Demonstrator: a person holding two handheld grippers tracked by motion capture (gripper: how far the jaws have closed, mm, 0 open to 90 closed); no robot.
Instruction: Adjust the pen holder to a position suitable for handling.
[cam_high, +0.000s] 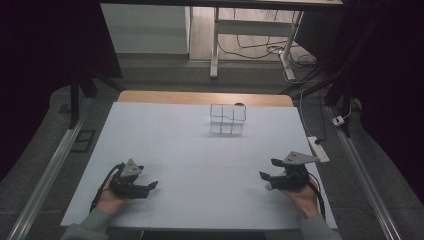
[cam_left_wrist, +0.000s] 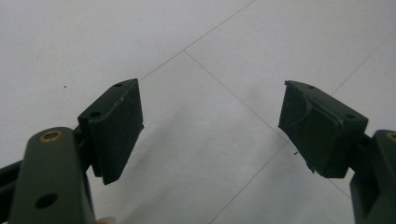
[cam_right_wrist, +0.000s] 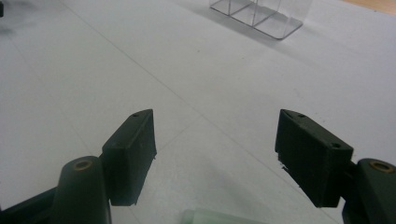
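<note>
I have both grippers low near my edge of the bench (cam_high: 200, 150), the left gripper (cam_high: 153, 185) and the right gripper (cam_high: 263, 176) each pointing inward toward the middle, well apart from one another; the fingers (cam_left_wrist: 114, 128) of the left one stand wide apart with nothing between them but the white sheet, and the fingers (cam_right_wrist: 130, 156) of the right one are likewise spread and empty; the only thing to work with is the clear organizer (cam_high: 227, 119), a small box of see-through compartments standing upright at the far middle of the bench, well away from both grippers; in the right gripper view its corner (cam_right_wrist: 261, 14) sits up ahead and slightly to the right; I judge it to be light, rigid thin plastic, smooth and slippery, likely to skate on the sheet if nudged and to crack if squeezed hard; I would take it by an outer wall or a divider, one finger inside a cell and one outside, closing gently; a pale object (cam_right_wrist: 215, 217) shows at the bottom edge of the right gripper view, and I cannot tell what it is.
</note>
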